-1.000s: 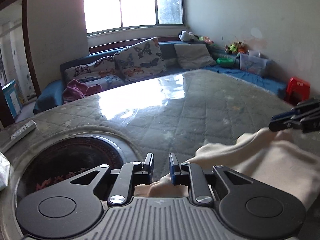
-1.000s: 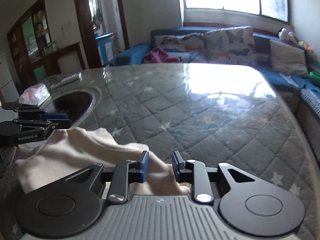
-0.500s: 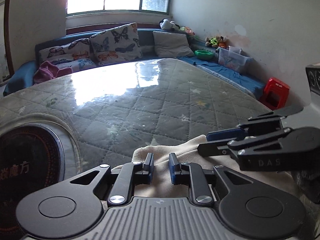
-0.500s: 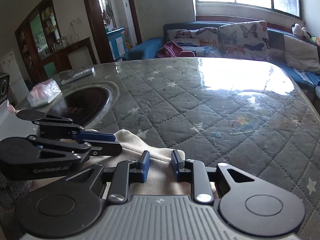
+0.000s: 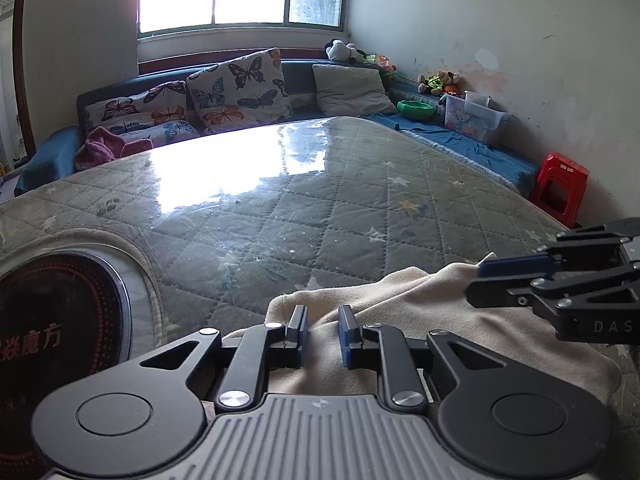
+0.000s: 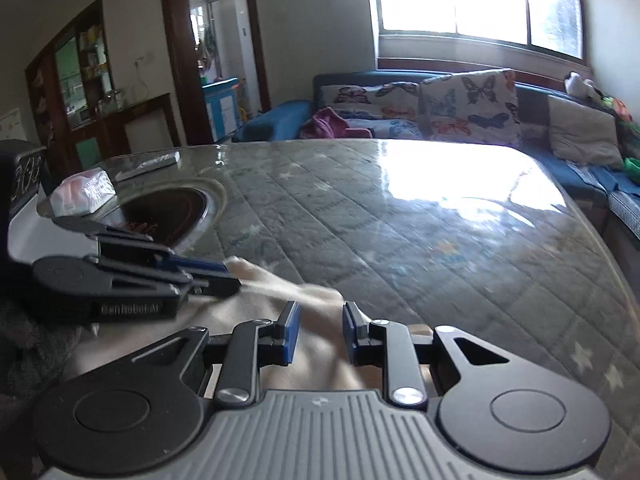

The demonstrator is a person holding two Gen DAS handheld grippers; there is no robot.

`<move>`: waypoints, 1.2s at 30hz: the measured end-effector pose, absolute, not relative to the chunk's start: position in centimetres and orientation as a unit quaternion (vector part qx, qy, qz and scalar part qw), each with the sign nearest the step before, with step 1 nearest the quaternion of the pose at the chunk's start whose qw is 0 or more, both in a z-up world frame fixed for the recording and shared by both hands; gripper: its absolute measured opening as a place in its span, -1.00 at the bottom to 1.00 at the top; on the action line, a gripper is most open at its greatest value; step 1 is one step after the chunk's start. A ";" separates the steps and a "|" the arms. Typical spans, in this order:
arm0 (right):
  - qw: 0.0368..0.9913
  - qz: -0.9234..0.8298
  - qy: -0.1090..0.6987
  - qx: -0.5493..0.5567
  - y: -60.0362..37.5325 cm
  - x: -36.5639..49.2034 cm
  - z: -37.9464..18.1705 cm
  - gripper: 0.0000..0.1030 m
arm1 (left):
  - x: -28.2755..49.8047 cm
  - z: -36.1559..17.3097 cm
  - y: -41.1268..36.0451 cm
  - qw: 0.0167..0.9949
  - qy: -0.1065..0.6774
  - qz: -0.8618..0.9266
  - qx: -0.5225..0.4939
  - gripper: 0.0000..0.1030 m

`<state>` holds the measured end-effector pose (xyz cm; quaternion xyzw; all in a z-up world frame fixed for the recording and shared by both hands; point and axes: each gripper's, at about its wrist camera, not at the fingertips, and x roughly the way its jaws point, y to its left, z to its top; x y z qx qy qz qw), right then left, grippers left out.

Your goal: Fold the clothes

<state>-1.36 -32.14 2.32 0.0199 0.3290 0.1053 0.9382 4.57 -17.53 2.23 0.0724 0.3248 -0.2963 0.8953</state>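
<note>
A cream garment (image 5: 404,308) lies bunched at the near edge of the quilted, glass-topped table (image 5: 320,208). My left gripper (image 5: 322,322) sits over its left part, jaws slightly apart with cloth between them. My right gripper (image 6: 317,322) is over the same garment (image 6: 304,300), jaws apart a little wider, cloth between them. Each gripper shows in the other's view: the right one (image 5: 496,280) at the garment's right end, the left one (image 6: 224,276) at its left end. Whether either pinches the cloth is unclear.
A round dark cooktop (image 5: 52,336) is set into the table at the left. A white packet (image 6: 84,194) and a remote (image 6: 148,166) lie beyond it. A blue sofa with butterfly cushions (image 5: 236,88) lines the far side. A red stool (image 5: 560,184) stands at the right.
The two grippers came close together over the garment half a second ago and have now moved apart again. The garment's folded edge lies bunched between them. The right jaws have widened slightly.
</note>
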 end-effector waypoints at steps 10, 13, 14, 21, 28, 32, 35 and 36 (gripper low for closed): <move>0.944 0.055 0.322 0.047 -36.5 -2.8 2.9 -0.68 | 4.6 2.3 -17.7 0.896 0.326 -0.293 0.073 -0.62; 0.945 0.046 0.320 0.049 -37.5 -3.4 3.2 -0.68 | 4.2 2.6 -17.8 0.897 0.325 -0.290 0.071 -0.61; 0.945 0.047 0.318 0.050 -37.8 -3.7 3.3 -0.68 | 4.0 2.8 -17.9 0.898 0.325 -0.288 0.070 -0.60; 0.937 0.087 0.339 0.014 -36.9 -3.1 2.4 -0.68 | -0.9 4.2 -20.5 0.881 0.291 -0.359 0.096 -0.60; 0.927 0.114 0.358 -0.001 -37.4 -2.3 1.9 -0.62 | -5.3 3.7 -24.4 0.843 0.268 -0.445 0.142 -0.61; 0.923 0.123 0.365 -0.003 -37.7 -2.1 1.9 -0.58 | -6.7 2.9 -25.7 0.826 0.260 -0.473 0.161 -0.65; 0.921 0.128 0.369 -0.008 -37.7 -2.1 1.9 -0.55 | -7.5 2.6 -26.0 0.817 0.256 -0.489 0.163 -0.66; 0.921 0.127 0.369 -0.008 -37.7 -2.1 1.9 -0.54 | -7.7 2.5 -26.0 0.814 0.257 -0.494 0.163 -0.65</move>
